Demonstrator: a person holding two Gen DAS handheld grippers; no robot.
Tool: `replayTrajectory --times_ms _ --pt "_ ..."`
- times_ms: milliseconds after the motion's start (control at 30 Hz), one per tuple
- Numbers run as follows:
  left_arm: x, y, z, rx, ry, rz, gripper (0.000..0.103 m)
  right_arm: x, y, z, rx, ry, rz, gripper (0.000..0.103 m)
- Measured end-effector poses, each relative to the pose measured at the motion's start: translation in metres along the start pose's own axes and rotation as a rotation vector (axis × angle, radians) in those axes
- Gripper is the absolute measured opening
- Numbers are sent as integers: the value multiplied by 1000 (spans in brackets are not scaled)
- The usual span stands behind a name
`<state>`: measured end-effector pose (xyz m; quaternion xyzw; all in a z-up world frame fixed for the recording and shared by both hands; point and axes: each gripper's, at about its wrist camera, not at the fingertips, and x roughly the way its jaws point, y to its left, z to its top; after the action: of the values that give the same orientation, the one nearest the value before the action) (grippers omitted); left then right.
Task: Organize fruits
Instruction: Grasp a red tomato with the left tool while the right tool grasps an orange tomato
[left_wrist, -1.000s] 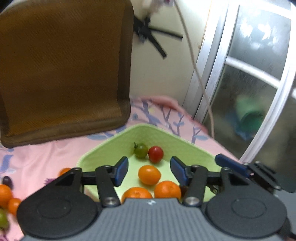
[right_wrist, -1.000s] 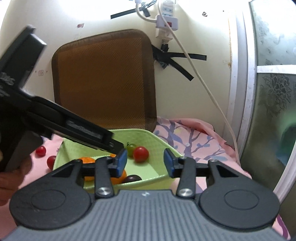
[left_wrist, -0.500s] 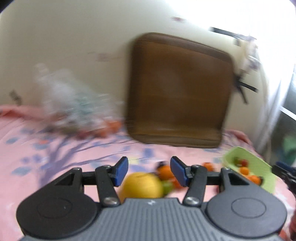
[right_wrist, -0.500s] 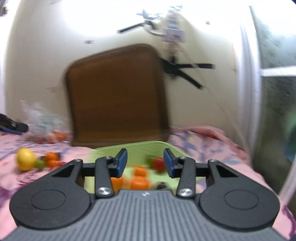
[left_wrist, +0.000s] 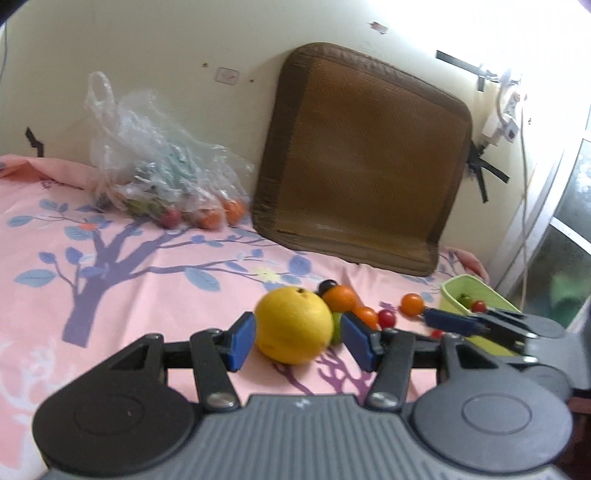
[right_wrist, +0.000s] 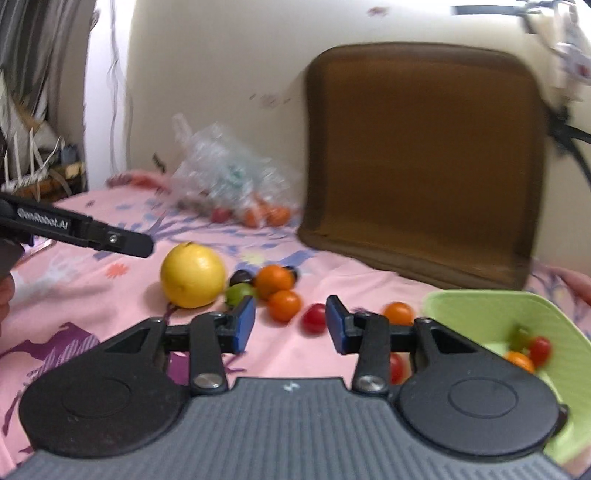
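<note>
A large yellow citrus fruit (left_wrist: 293, 325) lies on the pink bedsheet, and my left gripper (left_wrist: 299, 341) is open just short of it, its blue pads framing the fruit without pressing on it. From the right wrist view the left gripper (right_wrist: 140, 247) hangs just left of the yellow fruit (right_wrist: 192, 275). Beside it lie an orange (right_wrist: 274, 281), a green fruit (right_wrist: 238, 293), a smaller orange fruit (right_wrist: 283, 304) and a red cherry tomato (right_wrist: 314, 318). My right gripper (right_wrist: 291, 328) is open and empty, close to these. The green basket (right_wrist: 480, 306) at the right holds small fruits.
A brown cushion (left_wrist: 364, 162) leans on the wall behind the fruit. A clear plastic bag (left_wrist: 155, 162) with more fruit sits at the back left. The right gripper (left_wrist: 443, 320) reaches in beside the green basket (left_wrist: 458, 291). A glass door and a hanging cable are at the far right.
Both grippers have swung left, away from the green basket, to the loose fruit on the sheet. The left gripper, earlier over the basket, now faces the yellow fruit.
</note>
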<state>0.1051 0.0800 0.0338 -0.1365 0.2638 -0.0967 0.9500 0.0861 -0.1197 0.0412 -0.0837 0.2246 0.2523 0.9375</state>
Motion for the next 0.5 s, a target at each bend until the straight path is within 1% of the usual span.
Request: replayTrajectory --times_ms 100,167,233,300,367,400,467,500 --pt "-2 -7 -3 8 -4 -45 52 17 12 5 -47 25 24 44" --pt "-1 -14 -6 26 9 -79 52 27 12 8 -65 53 9 44" --pt "3 -23 -11 61 27 -107 52 39 5 8 -62 83 -12 44" --pt "10 -33 -16 106 45 -114 50 51 -1 9 -67 122 -4 44" --pt "16 -39 -18 132 53 -91 49 55 -2 9 -88 126 16 45" --pt "19 -38 -18 128 62 -92 49 57 -1 9 -110 130 19 43" --pt "23 -35 -17 100 84 -115 49 62 1 8 -174 127 -6 40" --pt "23 -35 -17 97 88 -116 49 62 -1 8 -186 123 7 37"
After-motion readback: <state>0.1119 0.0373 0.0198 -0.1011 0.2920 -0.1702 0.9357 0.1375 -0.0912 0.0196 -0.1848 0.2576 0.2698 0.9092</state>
